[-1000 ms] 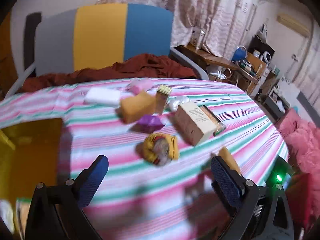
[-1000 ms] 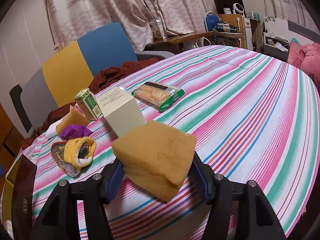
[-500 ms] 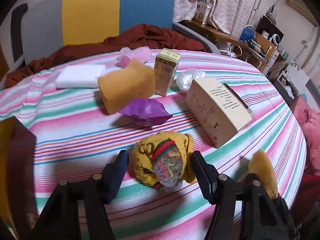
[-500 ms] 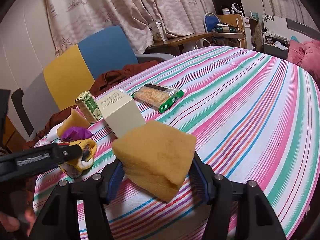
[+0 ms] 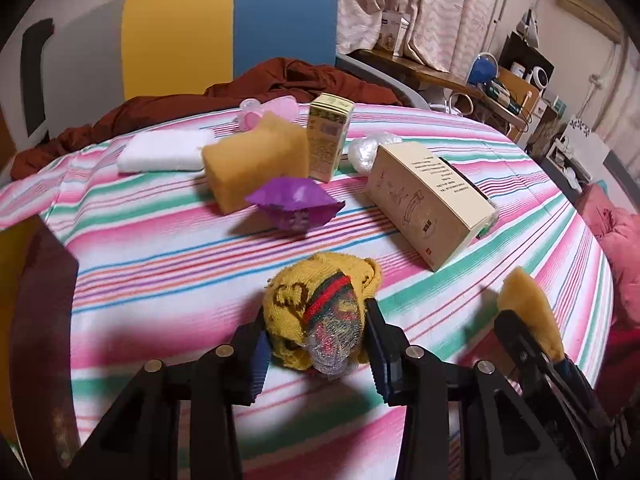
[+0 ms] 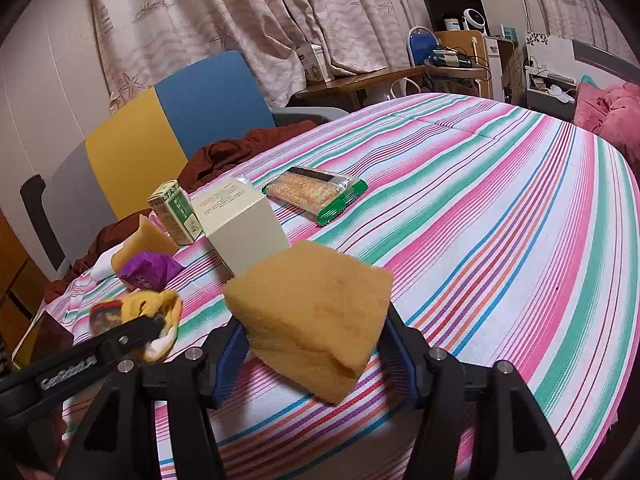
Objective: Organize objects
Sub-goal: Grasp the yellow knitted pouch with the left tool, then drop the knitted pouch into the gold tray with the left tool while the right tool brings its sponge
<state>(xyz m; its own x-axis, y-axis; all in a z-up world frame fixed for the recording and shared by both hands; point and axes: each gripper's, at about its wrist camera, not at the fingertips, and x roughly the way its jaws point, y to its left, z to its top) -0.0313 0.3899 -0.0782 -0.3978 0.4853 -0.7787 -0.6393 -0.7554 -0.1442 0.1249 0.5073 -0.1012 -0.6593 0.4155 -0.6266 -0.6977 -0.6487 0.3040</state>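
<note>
Item: yellow sock bundle [image 5: 320,316], lying on the striped worktop [image 5: 168,240], lodged between the fingers [image 5: 256,354] of the left gripper [image 5: 318,354], which press on both its flanks. Item: orange sponge [image 6: 312,316], pinched by the right gripper [image 6: 312,354], lifted off the cloth. At 12 o'clock of the bundle: purple wrapper [image 5: 294,202]; at 1 o'clock: beige carton [image 5: 428,200].
</note>
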